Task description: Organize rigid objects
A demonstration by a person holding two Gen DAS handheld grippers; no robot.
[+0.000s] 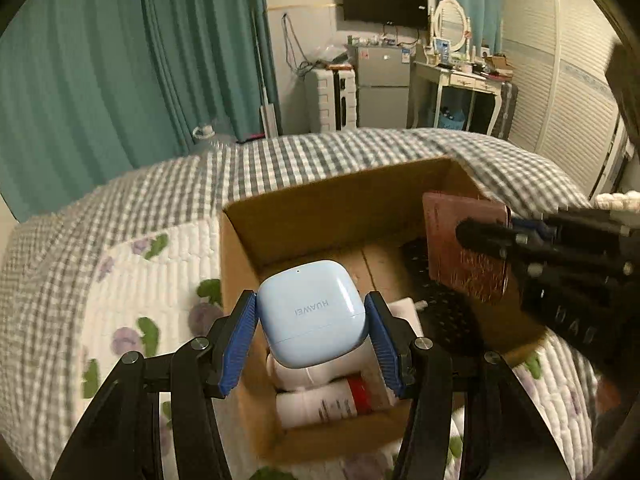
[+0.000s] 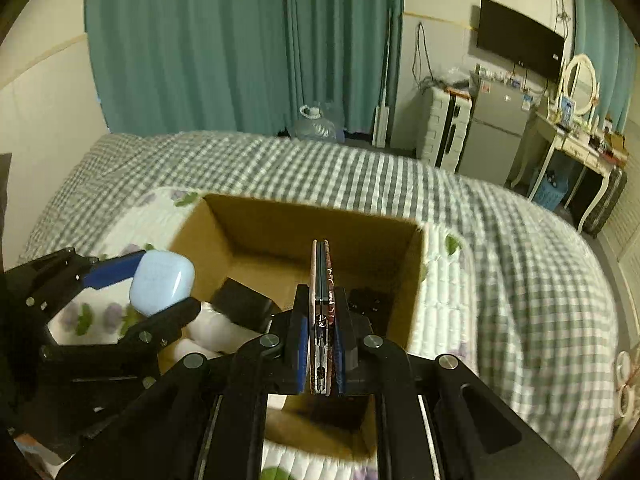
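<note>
Left tool [image 1: 312, 320] clamps the earbud case [image 1: 312, 312], right tool [image 2: 322, 344] clamps a phone [image 2: 322, 276], above the box [image 1: 340, 196].

Teal curtains [image 2: 240, 40], wall television [image 1: 385, 2], small fridge [image 1: 383, 88], and mirrored dressing table [image 1: 460, 76] beyond the checked bedspread [image 2: 480, 240].

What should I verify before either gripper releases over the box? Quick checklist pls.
1. Left gripper grip on the blue earbud case: ok, both pads clamp its sides.
2. Right gripper grip on the thin reddish flat item: ok, held on edge between shut pads.
3. Both items above the cardboard box opening: ok in both wrist views.
4. Free floor in the box: not ok on the left, where white bottles and a black block lie; bare cardboard shows further back.
5. Grippers clear of each other: ok, a gap shows between them.
6. Drop height: cannot tell.
</note>
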